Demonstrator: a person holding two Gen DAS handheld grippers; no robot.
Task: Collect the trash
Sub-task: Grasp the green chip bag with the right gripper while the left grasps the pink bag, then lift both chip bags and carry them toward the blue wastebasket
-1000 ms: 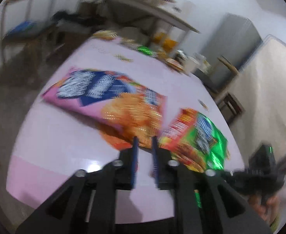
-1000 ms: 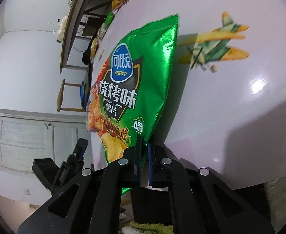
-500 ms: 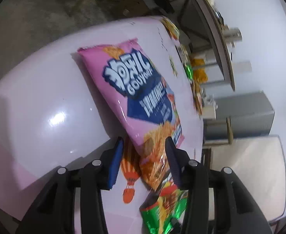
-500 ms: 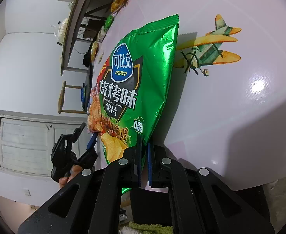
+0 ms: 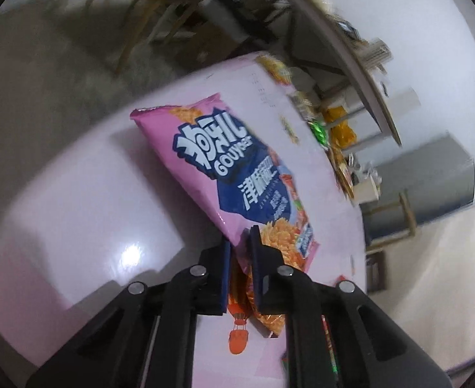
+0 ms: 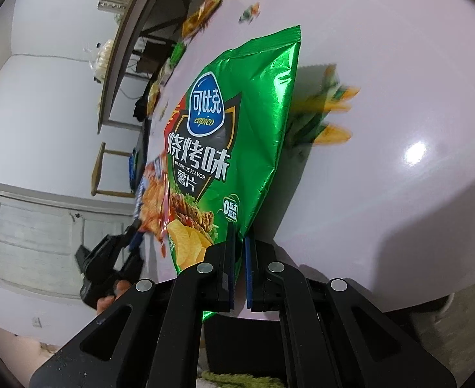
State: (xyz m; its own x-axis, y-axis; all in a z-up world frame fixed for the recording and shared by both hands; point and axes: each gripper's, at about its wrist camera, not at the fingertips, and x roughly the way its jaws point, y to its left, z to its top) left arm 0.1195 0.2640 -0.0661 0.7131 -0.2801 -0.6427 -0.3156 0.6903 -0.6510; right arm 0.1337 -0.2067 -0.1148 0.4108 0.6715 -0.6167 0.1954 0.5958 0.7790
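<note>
Left gripper (image 5: 237,252) jaws closing on the pink snack bag's (image 5: 234,174) lower edge, right gripper (image 6: 240,252) clenched on the green Copico chip bag (image 6: 237,135), both bags tilted up off the pink tabletop (image 5: 75,200) near its near edge, likely for carrying to trash.

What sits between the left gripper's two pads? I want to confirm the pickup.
The pink snack bag's lower edge, with the left gripper closing on it; left wrist view.

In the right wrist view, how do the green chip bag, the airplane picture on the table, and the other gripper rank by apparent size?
1. green chip bag, though nearest to the camera
2. left gripper
3. airplane picture

The last two look alike, so their order is unsure.
</note>
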